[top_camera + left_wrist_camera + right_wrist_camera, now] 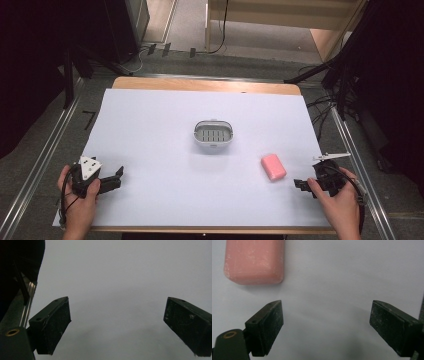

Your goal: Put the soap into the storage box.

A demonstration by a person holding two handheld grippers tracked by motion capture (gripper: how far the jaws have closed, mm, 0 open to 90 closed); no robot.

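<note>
On the white-covered desk a grey-and-white soap dish sits mid-desk, and a pink soap bar lies well apart to its right. The right claw rests near the bar, jaws spread, empty. The left claw at the near-left edge gapes wide, holding nothing

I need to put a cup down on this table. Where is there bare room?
Most of the white sheet is bare: the whole left half up to the soap dish, and the far strip behind it. It is tighter near the pink soap by the right gripper.
</note>
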